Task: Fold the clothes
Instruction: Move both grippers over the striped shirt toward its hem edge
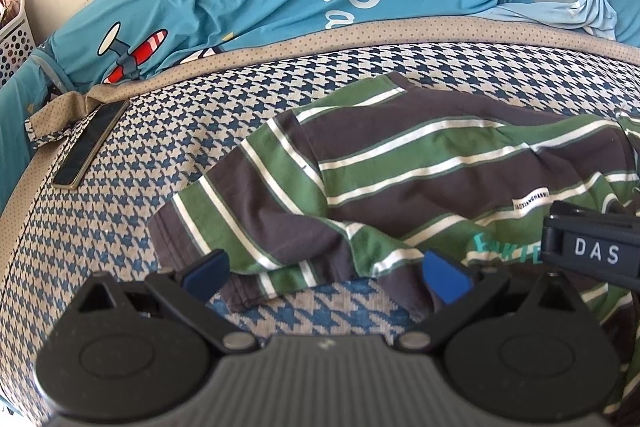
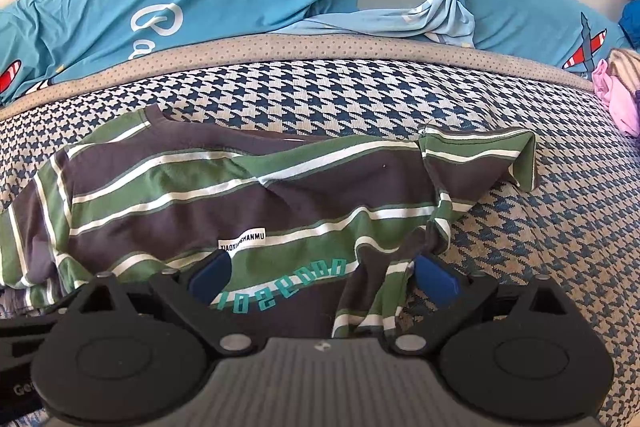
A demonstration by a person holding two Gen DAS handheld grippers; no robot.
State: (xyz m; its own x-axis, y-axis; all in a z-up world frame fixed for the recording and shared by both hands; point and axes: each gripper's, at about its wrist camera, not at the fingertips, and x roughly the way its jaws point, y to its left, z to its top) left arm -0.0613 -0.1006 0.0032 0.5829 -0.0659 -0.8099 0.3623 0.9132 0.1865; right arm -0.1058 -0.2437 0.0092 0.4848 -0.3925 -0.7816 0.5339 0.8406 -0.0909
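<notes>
on the bed [image 1: 120, 227]: striped shirt [image 1: 420, 167] lies rumpled.
left gripper [image 1: 326, 273] and right gripper [image 2: 324, 277] spread wide, empty; a one-layer pinch risks a crooked fold.

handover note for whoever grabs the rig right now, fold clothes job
Left gripper: open, empty, at the near hem of the striped shirt by its sleeve.
Right gripper: open, empty, over the shirt's near edge by the teal lettering.
The shirt lies rumpled on the houndstooth bed cover, one sleeve flipped up on the right side. A phone lies to the left, pink clothes at far right.
Done: no clean fold visible.
Left: grip the shirt, flatten it, fold.
</notes>
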